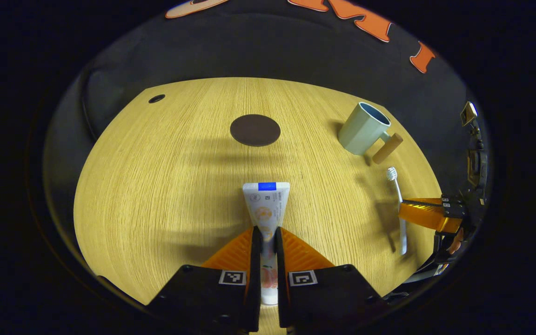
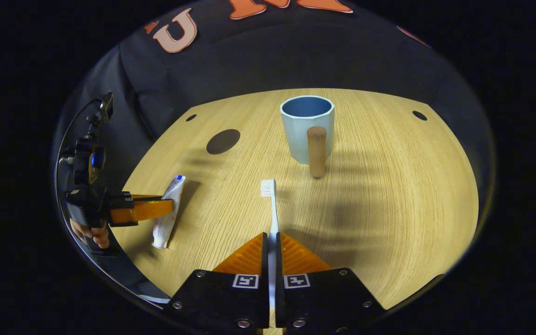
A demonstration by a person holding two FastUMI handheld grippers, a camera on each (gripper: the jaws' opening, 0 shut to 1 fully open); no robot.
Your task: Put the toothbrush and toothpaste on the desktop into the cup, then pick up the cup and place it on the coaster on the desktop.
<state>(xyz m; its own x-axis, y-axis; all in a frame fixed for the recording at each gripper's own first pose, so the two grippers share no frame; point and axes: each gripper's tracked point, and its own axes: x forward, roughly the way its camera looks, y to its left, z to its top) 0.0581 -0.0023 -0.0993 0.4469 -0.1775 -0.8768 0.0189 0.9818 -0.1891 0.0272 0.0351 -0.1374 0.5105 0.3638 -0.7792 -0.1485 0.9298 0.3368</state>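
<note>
Left gripper (image 1: pixel 266 242): nearest to me in the left gripper view, my jaws are closed on the toothpaste (image 1: pixel 266 204), both orange fingers pressing its sides near the cap end.
Toothpaste: white tube lying flat on the wooden surface (image 1: pixel 156 186), its crimped blue-marked end pointing away from me toward the coaster; in the right gripper view I see it at the left (image 2: pixel 169 209), with the left gripper (image 2: pixel 156 209) clamped across it and a hand (image 2: pixel 91 232) behind.
Coaster (image 1: pixel 255 130): dark round disc lying bare on the surface, beyond the tube; well apart from the cup.
Right gripper (image 2: pixel 271 246): my jaws are closed on the toothbrush (image 2: pixel 271 209), fingers pressed to either side of its handle.
Toothbrush: white, lying flat on the surface, bristle head pointing toward the cup, short of it; seen from the left gripper view at the right (image 1: pixel 398 204), with the right gripper (image 1: pixel 424 214) across its handle.
Cup (image 2: pixel 306 128): pale blue, upright near the far edge, wooden handle facing me; the part of its blue interior I can see holds nothing. In the left gripper view it stands far right (image 1: pixel 363 128).
</note>
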